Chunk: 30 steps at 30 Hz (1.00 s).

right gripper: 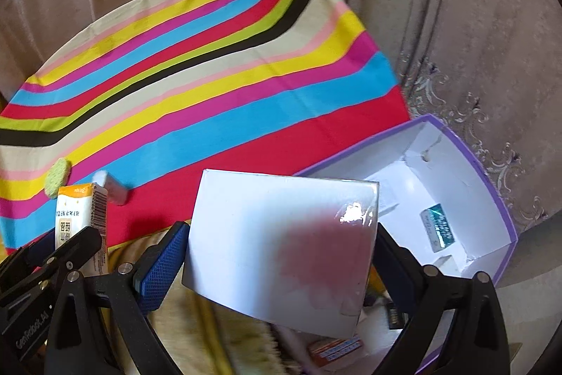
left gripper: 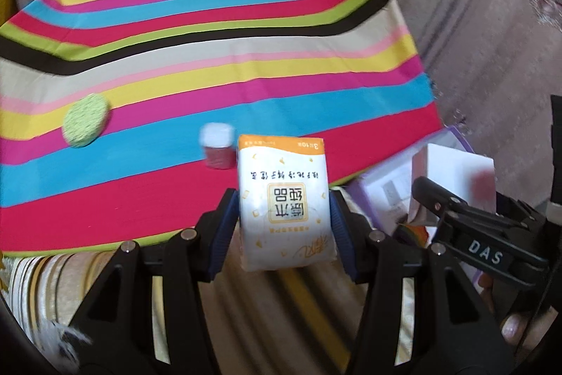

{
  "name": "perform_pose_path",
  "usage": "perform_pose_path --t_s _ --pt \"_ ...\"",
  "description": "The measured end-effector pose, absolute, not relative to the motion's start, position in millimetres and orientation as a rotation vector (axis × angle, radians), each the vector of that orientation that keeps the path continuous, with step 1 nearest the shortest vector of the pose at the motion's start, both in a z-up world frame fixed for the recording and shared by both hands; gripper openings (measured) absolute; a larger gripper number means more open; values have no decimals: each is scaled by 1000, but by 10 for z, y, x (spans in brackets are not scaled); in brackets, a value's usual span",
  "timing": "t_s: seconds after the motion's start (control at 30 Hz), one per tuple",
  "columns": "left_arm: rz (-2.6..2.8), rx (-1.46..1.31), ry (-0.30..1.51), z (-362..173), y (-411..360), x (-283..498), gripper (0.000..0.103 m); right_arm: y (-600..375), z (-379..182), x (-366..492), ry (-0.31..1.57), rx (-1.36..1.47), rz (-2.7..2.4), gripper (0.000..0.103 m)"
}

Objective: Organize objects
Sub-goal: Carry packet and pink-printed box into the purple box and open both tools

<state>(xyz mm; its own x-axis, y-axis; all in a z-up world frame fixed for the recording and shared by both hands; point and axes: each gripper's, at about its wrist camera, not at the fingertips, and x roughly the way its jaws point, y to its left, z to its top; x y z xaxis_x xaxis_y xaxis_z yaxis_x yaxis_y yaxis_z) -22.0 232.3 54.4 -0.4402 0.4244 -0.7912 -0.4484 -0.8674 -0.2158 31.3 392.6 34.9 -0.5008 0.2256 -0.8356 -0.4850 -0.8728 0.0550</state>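
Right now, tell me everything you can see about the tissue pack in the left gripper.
The tissue pack is a small, soft-looking packet in glossy white wrapping with an orange band at its far end, an orange square label with dark characters and scattered orange flecks. A barcode runs along one narrow side. It is clamped at mid-height between the blue pads of the left gripper, held off the striped tablecloth, its print reading upside down in the left wrist view. Nothing else touches it.
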Motion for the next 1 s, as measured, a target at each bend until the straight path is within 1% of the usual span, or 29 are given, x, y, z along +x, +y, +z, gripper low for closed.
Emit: perform_pose_path --t_s 0.4,0.67,0.73,0.83,0.87,1.0 --pt "2129 -1220 110 542 2938 -25 56 4741 264 755 472 -1194 2242 99" --pt "2005 -1181 166 549 3402 159 56 5161 320 983 485 -1127 2155 100" --pt "1987 -1173 163 556 3476 164 58 5228 335 1002 484 -1116 2143 100" --pt "1980 -1156 148 582 3528 163 73 5300 324 1026 504 -1113 2134 101" --pt "1983 -1150 136 591 3522 151 76 5311 309 1019 510 -1117 2133 101" --pt "2016 -1152 79 605 3435 72 76 5300 272 1006 478 -1137 2134 101"
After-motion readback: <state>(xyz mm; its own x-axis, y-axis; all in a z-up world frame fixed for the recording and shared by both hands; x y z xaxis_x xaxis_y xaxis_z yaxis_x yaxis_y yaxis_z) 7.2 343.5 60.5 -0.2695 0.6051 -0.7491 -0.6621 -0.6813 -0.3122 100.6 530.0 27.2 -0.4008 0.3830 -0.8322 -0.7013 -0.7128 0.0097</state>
